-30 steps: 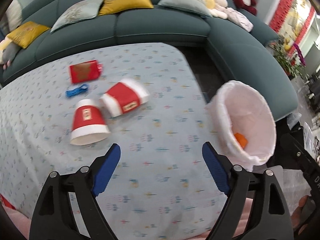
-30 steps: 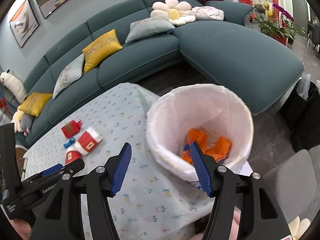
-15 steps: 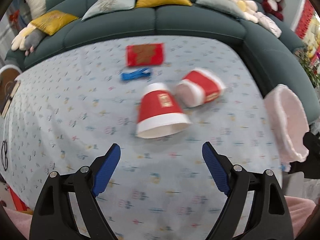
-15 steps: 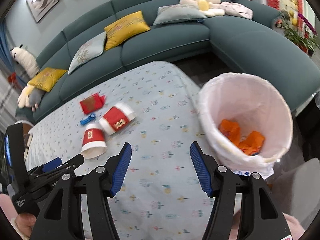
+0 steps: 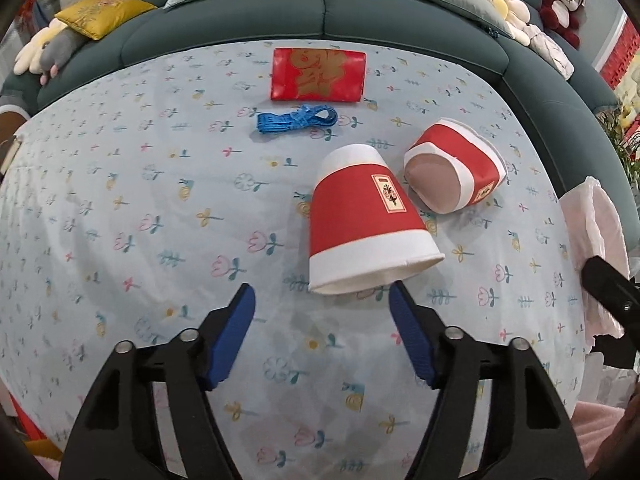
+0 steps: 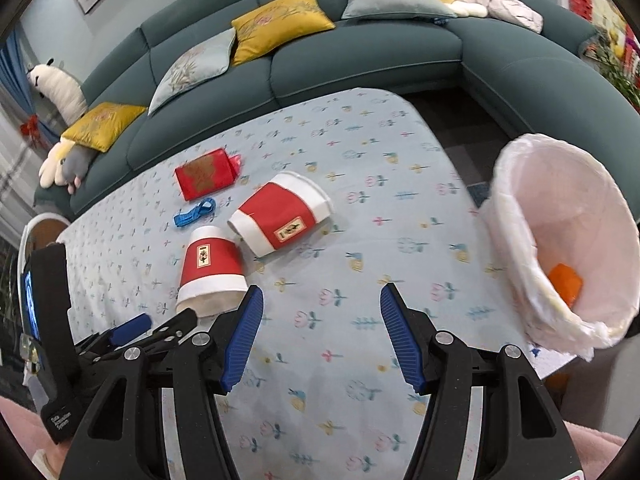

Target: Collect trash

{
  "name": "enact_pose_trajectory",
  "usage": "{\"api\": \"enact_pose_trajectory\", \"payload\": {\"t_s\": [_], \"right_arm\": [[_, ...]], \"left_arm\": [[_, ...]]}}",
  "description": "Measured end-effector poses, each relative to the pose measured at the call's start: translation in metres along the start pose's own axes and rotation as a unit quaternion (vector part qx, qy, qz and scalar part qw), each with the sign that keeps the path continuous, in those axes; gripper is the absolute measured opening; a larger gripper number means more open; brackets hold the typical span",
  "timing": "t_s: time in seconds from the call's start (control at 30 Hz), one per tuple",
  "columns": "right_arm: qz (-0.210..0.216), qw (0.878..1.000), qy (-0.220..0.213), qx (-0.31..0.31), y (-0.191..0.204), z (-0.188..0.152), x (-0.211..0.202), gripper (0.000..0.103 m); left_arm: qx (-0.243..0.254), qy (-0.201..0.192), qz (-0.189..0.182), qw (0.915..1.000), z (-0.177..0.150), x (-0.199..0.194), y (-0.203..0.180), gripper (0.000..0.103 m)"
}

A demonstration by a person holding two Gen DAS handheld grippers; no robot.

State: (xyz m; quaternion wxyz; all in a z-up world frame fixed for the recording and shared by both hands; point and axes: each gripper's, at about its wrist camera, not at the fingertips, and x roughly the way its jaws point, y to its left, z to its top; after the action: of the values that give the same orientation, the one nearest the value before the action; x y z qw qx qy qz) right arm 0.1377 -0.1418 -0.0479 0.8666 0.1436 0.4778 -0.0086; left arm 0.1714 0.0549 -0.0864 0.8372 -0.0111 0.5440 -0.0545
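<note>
**Four scraps left, and my left jaws are closing in on the nearer cup**

Four pieces of trash lie ahead of my jaws on the flowered tablecloth. Biggest thing in play is the lined bin, off to the right of my right gripper with its mouth tipped toward the table, I judge so drops go straight in; orange scraps sit inside. Next, the upside-down paper cup stands just beyond my left gripper, its rim near the right pad, not yet between the pads. My left jaws have just been narrowing with nothing between them, sizing for that cup, I reckon. My right jaws stand released and empty. Beyond it the second cup lies on its side. Farther off are the red packet and, smallest, the blue strap.
</note>
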Motion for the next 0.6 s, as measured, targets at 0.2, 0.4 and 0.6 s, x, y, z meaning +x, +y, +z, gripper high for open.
{"api": "enact_pose_trajectory", "payload": {"t_s": [0.2,0.4,0.6], "right_arm": [[0.007,1.000,0.015,-0.022,0.020,0.009,0.028,0.056],[0.016,0.999,0.036,-0.037,0.041,0.016,0.061,0.042],[0.012,0.998,0.041,-0.036,0.055,0.023,0.084,0.032]], "left_arm": [[-0.002,0.011,-0.023,0.9997,0.006,0.013,0.001,0.021],[-0.016,-0.002,-0.029,0.9995,0.010,0.009,0.006,0.010],[-0.036,-0.011,-0.021,0.9991,0.019,0.005,0.016,0.009]]}}
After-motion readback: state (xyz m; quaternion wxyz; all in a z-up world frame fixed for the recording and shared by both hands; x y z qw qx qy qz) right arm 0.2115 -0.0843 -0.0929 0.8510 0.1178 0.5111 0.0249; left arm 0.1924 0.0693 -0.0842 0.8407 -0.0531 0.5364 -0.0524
